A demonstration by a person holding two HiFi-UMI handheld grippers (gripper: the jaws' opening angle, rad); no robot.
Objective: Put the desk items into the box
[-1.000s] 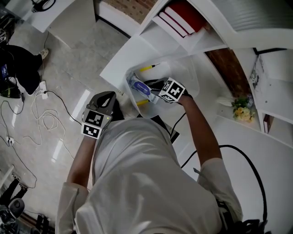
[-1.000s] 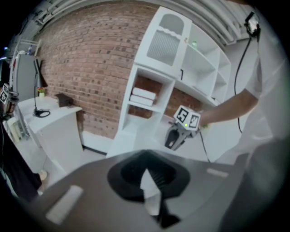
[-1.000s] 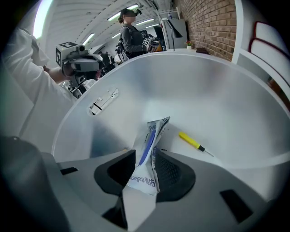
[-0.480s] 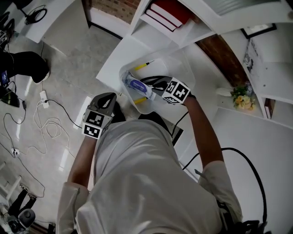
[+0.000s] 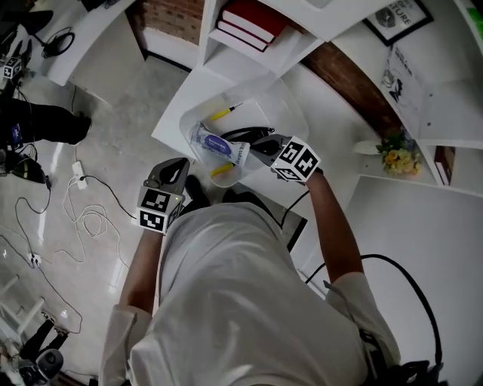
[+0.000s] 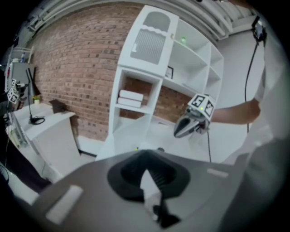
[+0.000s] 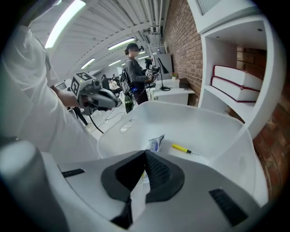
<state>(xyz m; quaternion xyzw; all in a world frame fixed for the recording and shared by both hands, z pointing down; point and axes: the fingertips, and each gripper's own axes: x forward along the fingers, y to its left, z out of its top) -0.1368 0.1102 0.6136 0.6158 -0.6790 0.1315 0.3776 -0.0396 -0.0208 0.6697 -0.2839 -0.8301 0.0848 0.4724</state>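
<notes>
A white plastic box [image 5: 290, 113] stands on the white desk. Inside it lie a blue-and-white packet [image 5: 219, 146], a yellow screwdriver [image 5: 223, 113] and another yellow item [image 5: 221, 170]. The right gripper view shows the packet [image 7: 156, 142] and the screwdriver [image 7: 183, 148] on the box floor [image 7: 199, 131]. My right gripper [image 5: 241, 141] hangs over the box's near side, above the packet. Its jaws have just closed and are shut with nothing between them [image 7: 145, 156]. My left gripper [image 5: 179, 163] is shut and empty, held left of the box beyond the desk edge [image 6: 146, 168].
White shelves with red and white books [image 5: 249, 19] rise behind the box. A small pot of yellow flowers [image 5: 398, 160] sits at the right. Cables [image 5: 90, 219] trail over the floor to the left. A person [image 7: 135, 74] stands far off by another desk.
My right gripper has lifted up from the packet and shut; the packet stays in the box. My left gripper has drifted a little and remains shut.
</notes>
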